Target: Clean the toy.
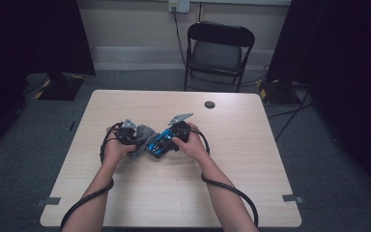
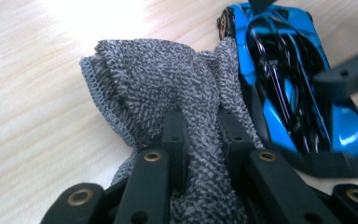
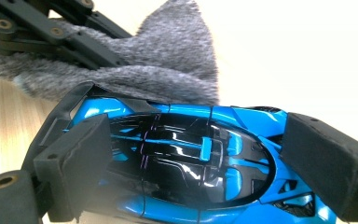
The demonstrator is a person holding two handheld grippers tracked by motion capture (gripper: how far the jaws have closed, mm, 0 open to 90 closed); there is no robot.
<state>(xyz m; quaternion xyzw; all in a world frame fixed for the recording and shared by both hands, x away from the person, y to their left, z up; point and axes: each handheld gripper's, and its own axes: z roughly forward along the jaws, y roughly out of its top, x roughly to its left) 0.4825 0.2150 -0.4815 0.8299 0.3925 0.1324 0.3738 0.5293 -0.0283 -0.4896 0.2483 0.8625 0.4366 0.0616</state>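
Observation:
A grey knitted cloth (image 2: 168,79) is bunched between the two black jaws of my left gripper (image 2: 200,121), which is shut on it. The cloth rests against the side of a blue and black toy car (image 2: 289,70). My right gripper (image 3: 200,161) is shut on the car (image 3: 191,158), one foam pad at each end of its body. Beyond the car lies the cloth (image 3: 168,60). In the high view both grippers meet at the table's middle: the left gripper (image 1: 135,140) with the cloth (image 1: 143,131), the right gripper (image 1: 170,140) with the car (image 1: 157,145).
The light wooden table (image 1: 174,193) carries a small dark round disc (image 1: 209,104) near its far edge. A black folding chair (image 1: 217,48) stands behind the table. Black cables trail from both grippers along the person's forearms. Dark curtains hang at both sides.

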